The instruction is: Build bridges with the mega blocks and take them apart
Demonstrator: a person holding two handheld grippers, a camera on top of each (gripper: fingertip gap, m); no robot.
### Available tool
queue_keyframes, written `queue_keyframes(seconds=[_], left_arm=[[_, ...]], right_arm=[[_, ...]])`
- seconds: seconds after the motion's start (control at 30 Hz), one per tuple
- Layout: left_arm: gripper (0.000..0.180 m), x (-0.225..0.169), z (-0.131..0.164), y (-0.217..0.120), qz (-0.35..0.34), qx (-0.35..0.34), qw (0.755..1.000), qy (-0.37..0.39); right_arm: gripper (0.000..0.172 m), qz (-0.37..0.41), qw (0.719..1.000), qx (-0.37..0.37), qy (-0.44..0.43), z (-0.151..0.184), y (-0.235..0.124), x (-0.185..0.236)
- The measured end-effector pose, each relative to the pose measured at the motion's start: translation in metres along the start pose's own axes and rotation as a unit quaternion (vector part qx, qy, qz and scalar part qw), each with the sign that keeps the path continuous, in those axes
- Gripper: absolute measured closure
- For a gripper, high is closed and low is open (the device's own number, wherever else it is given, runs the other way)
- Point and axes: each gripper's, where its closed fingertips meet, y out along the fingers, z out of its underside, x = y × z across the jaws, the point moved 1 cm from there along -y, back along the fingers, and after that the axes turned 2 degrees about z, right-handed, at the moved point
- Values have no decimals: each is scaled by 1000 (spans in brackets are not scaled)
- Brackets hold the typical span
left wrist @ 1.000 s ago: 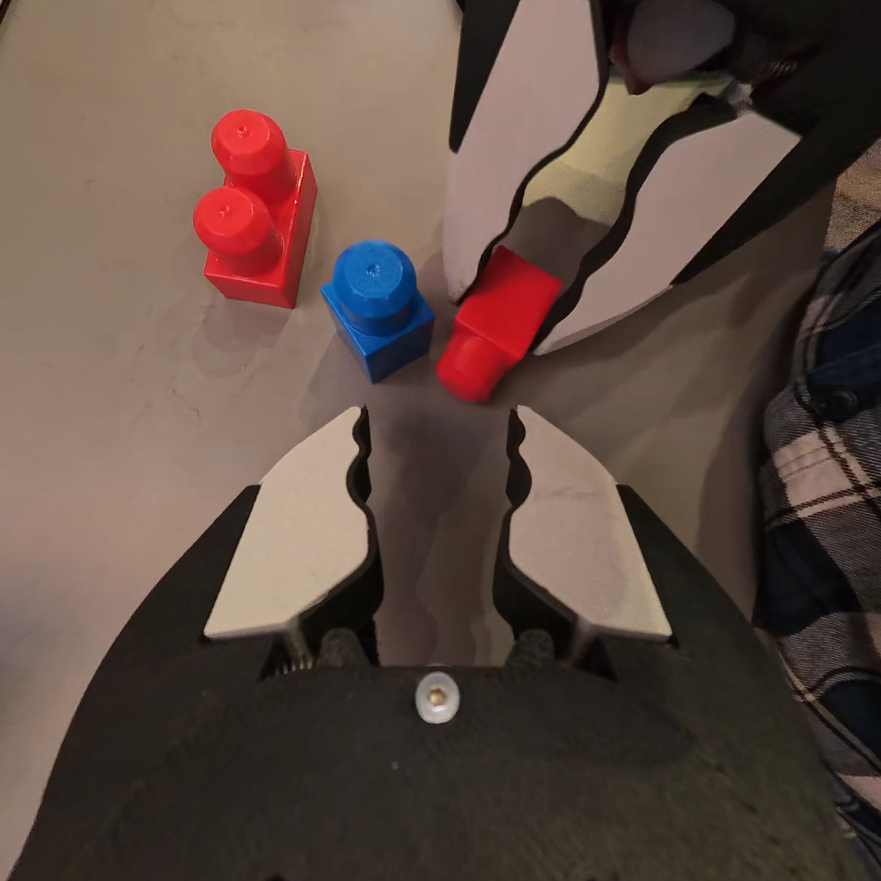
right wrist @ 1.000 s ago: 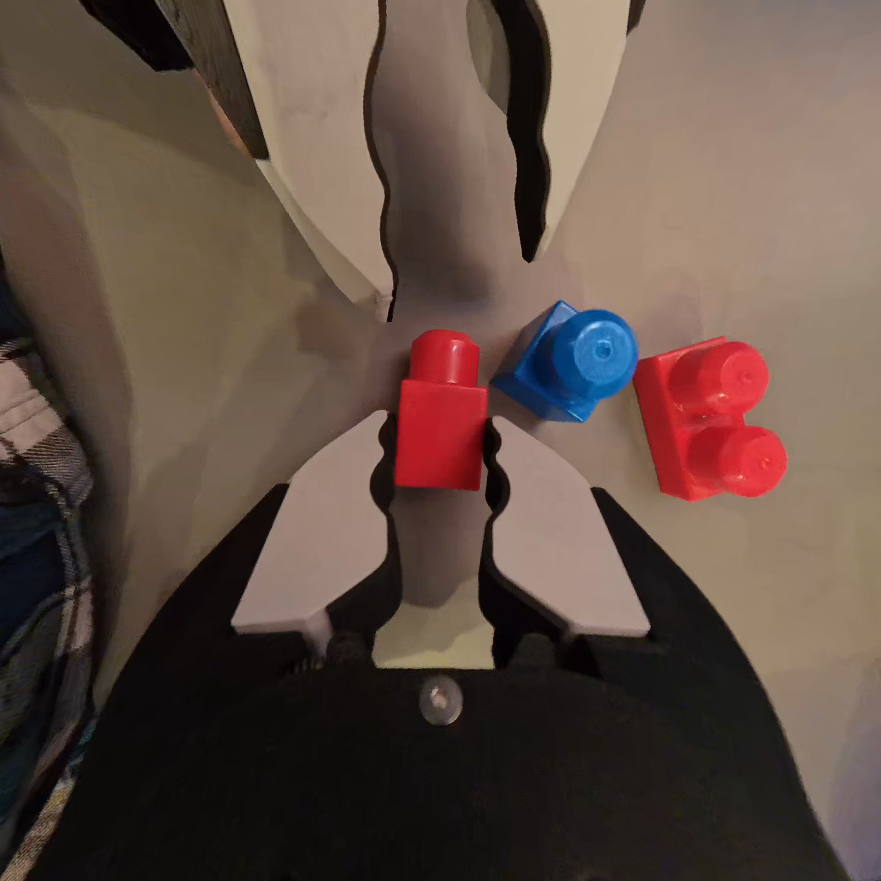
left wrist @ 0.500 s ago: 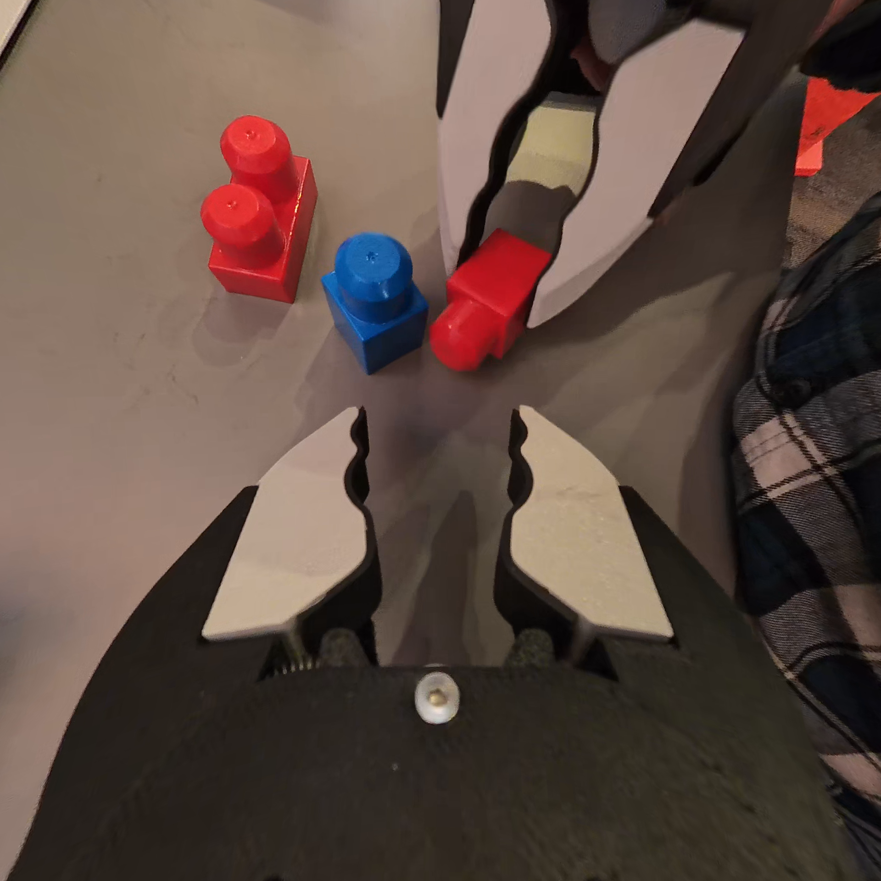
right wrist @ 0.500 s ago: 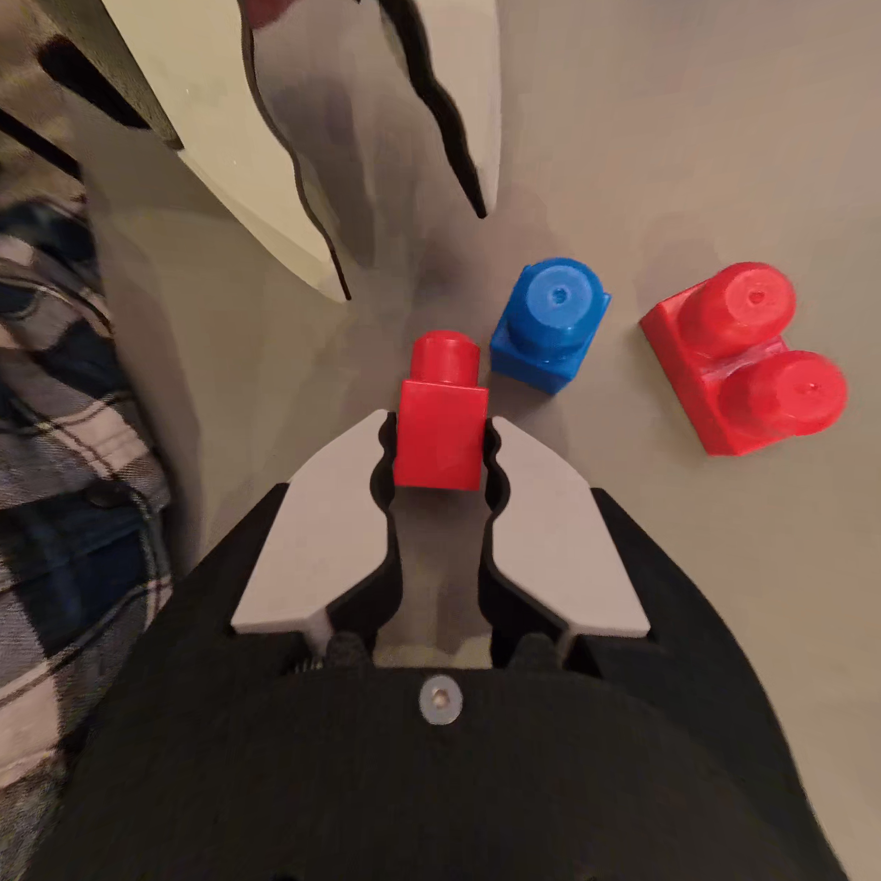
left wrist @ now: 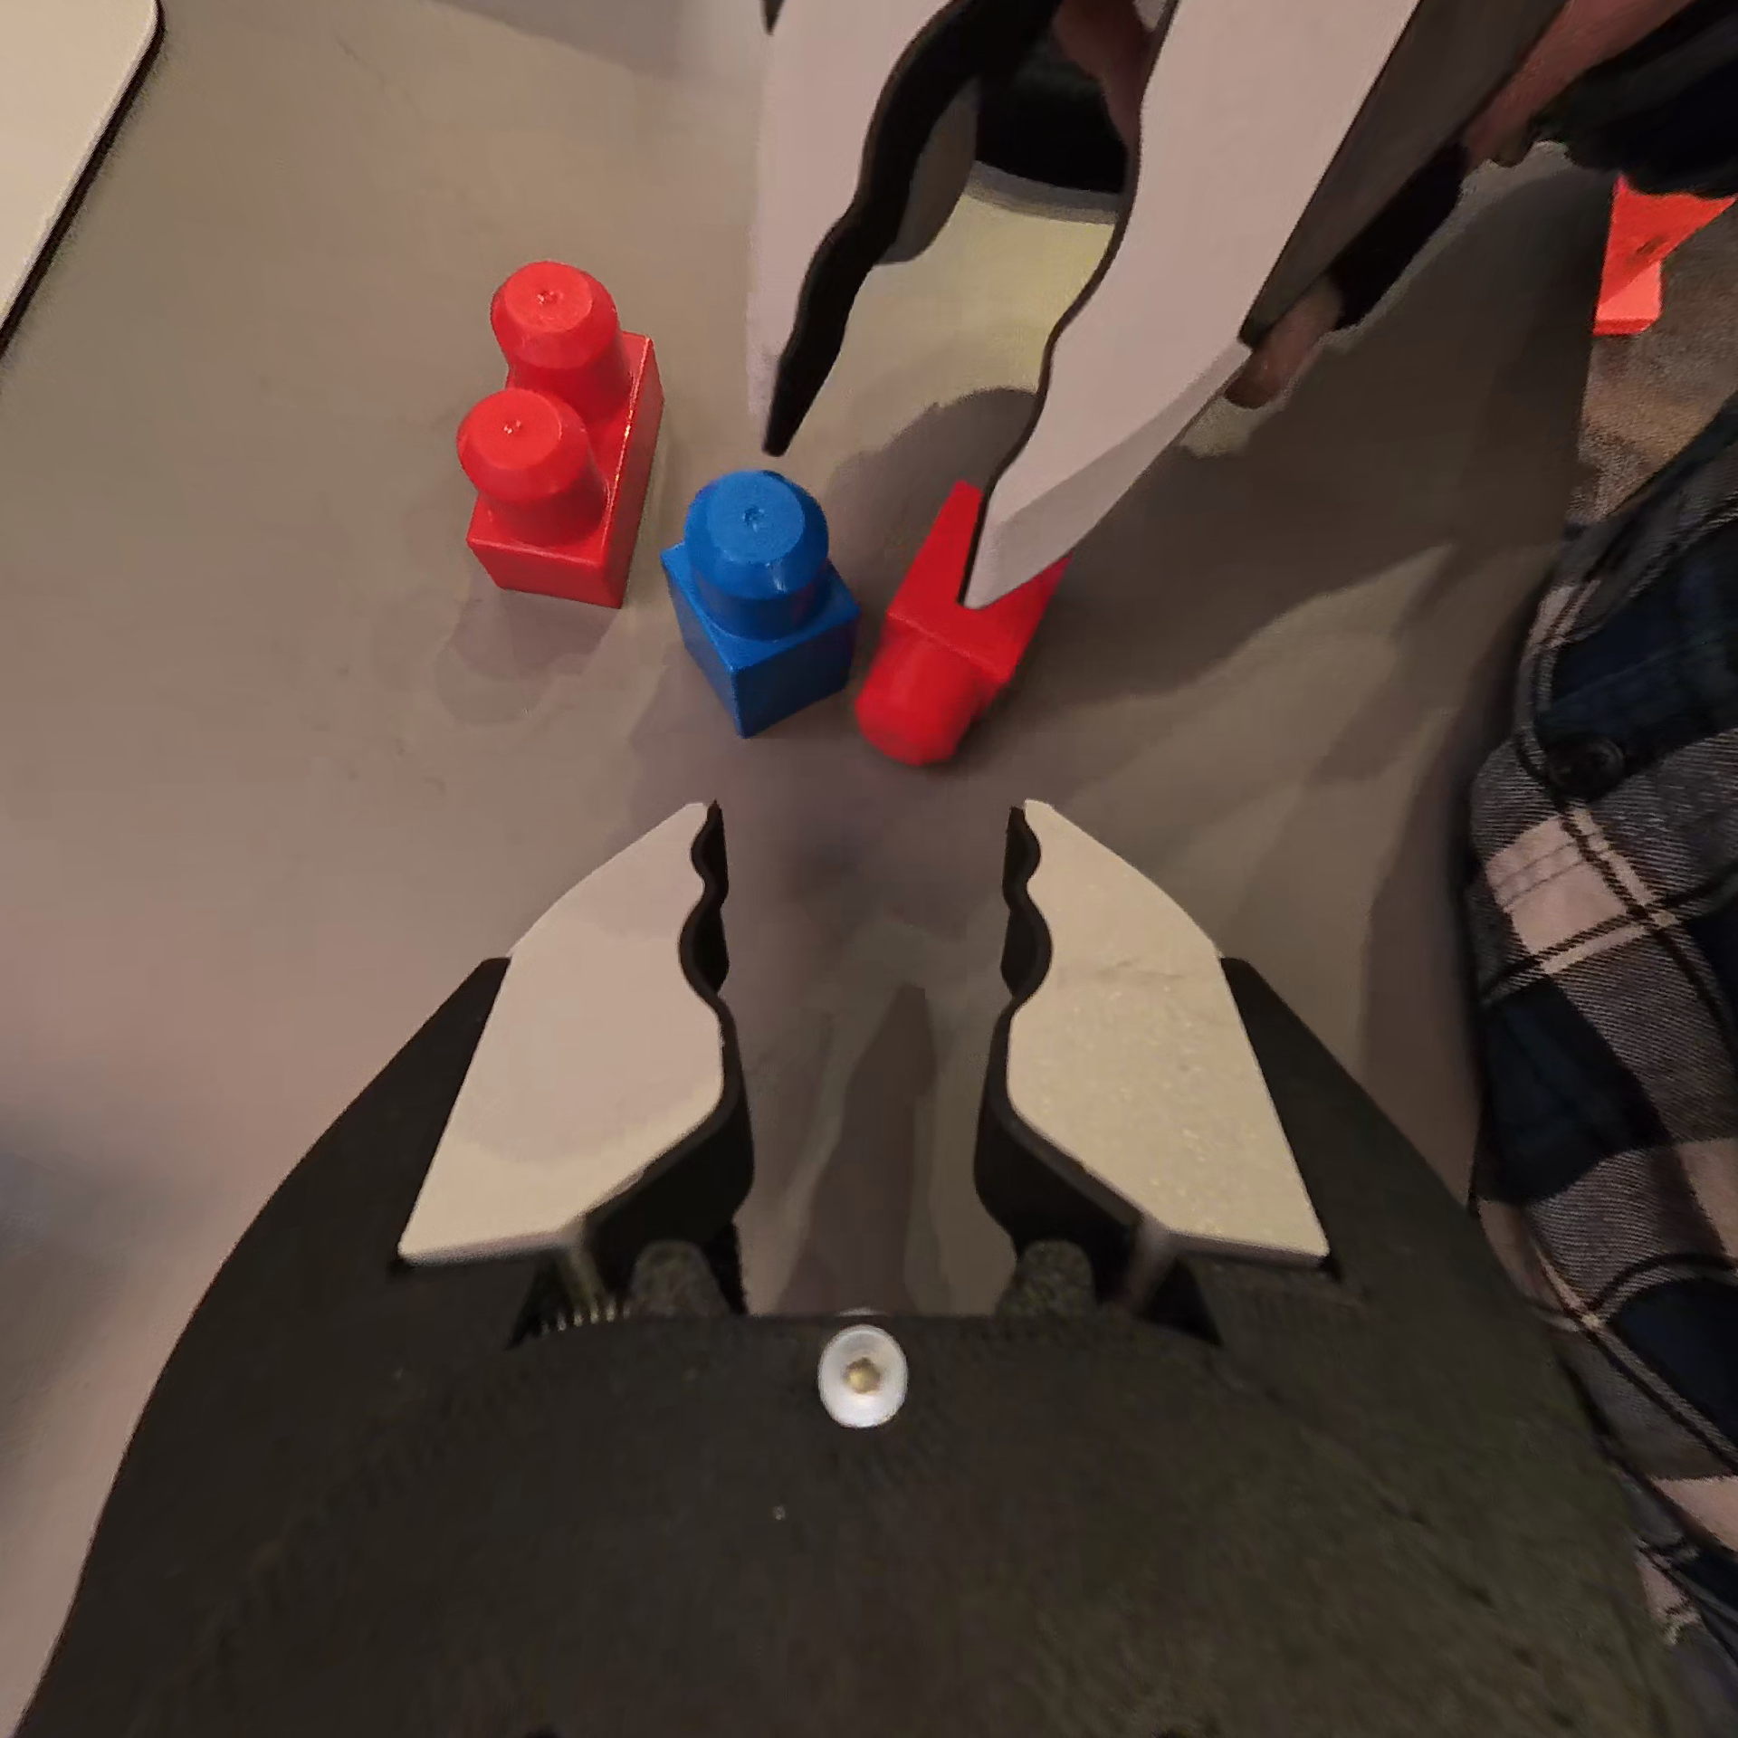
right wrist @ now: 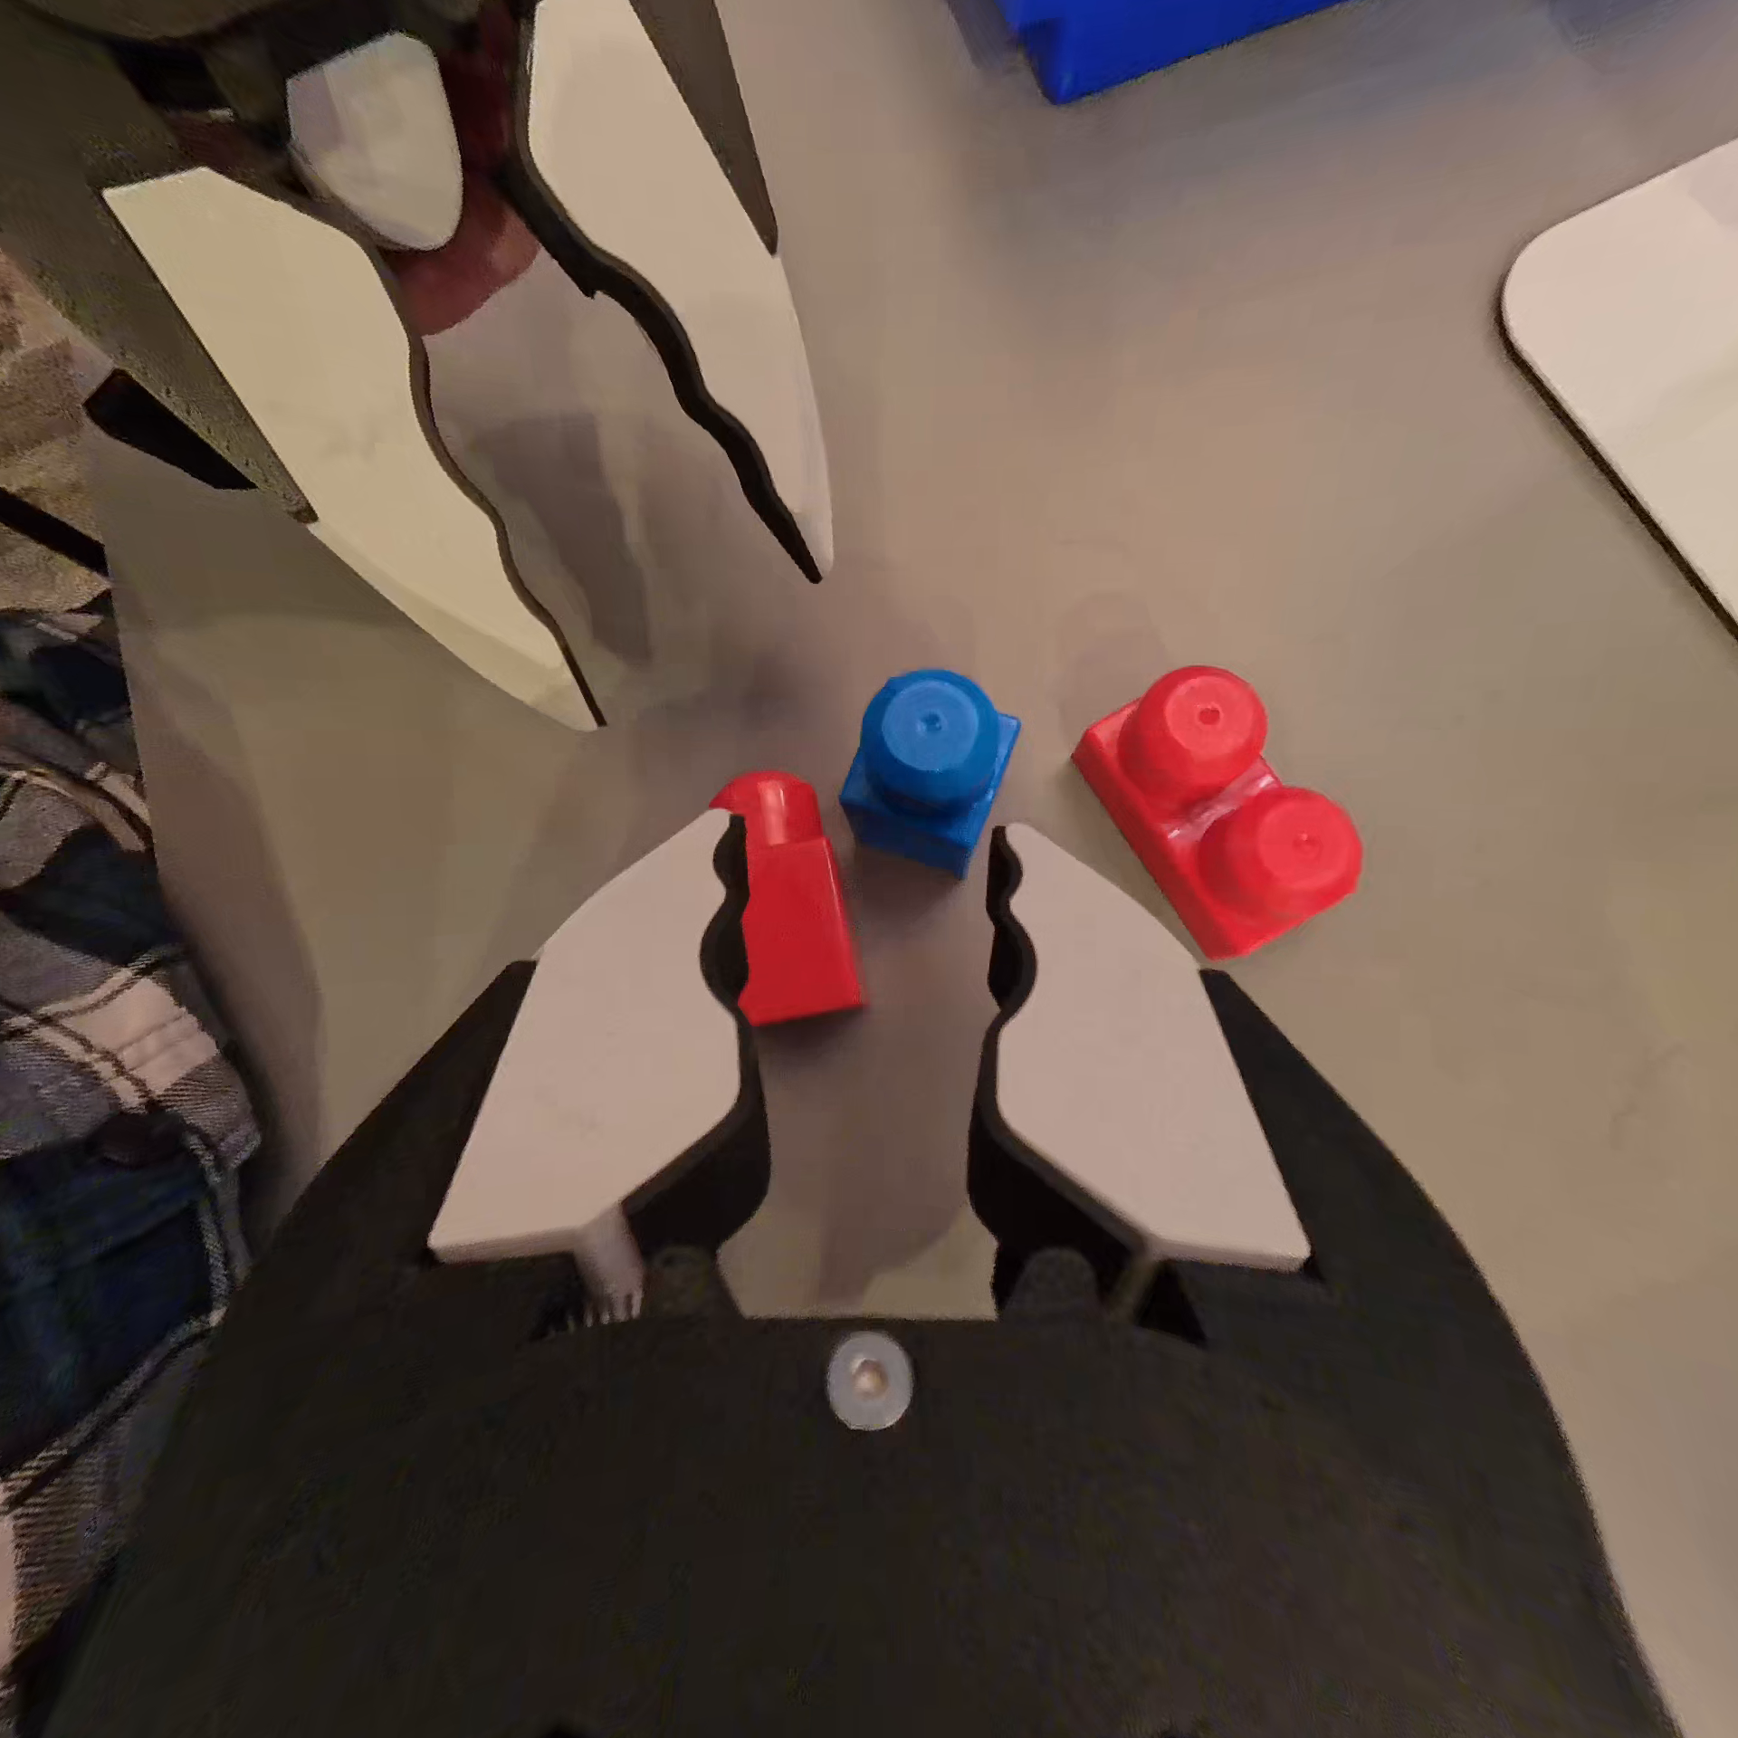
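Note:
Three blocks sit on the grey table (left wrist: pixel 235 846): a red two-stud block (left wrist: pixel 564 470), an upright blue one-stud block (left wrist: pixel 762 602) and a small red one-stud block (left wrist: pixel 940 649) lying on its side. My left gripper (left wrist: pixel 861 818) is open and empty, a little short of the blocks. My right gripper (right wrist: pixel 865 828) is open. The small red block (right wrist: pixel 799 931) lies by its left finger (right wrist: pixel 639 987), and the other finger stands clear of it. The blue block (right wrist: pixel 926 771) and the red two-stud block (right wrist: pixel 1213 818) lie just beyond its tips. Each gripper faces the other across the blocks.
A white board with rounded corners lies at the table's side (left wrist: pixel 56 122) (right wrist: pixel 1636 376). A blue object (right wrist: pixel 1147 38) shows at the top edge, and an orange-red piece (left wrist: pixel 1646 263) sits off to the right. A person's plaid sleeve (left wrist: pixel 1618 846) is close by.
My right gripper was shut on the small red block and has opened. The block now lies on the table on its side. Both grippers have drawn back slightly from the blocks.

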Motion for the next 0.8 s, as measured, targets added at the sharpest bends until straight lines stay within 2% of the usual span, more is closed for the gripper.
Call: queue_keyframes(seconds=[0.03,0.2,0.3,0.5,0.67,0.8], left_arm=[[125,-1,-1,0,0,0,1000,2],[125,-2,0,0,2,-1,1000,3],[125,0,2,2,2,0,1000,2],[125,0,4,0,1,-4,1000,1],[125,1,5,2,5,-2,1000,1],[125,-1,6,4,8,3,1000,4]], right_arm=[[121,-3,1000,4,-2,-1,2,1],[122,0,1000,-8,-4,-15,7,-4],[139,8,1000,18,-23,-12,21,-11],[143,-23,998,-64,-17,-39,12,-13],[143,-32,999,-35,-16,-21,0,-23],[143,-40,995,85,-37,3,-30,-30]])
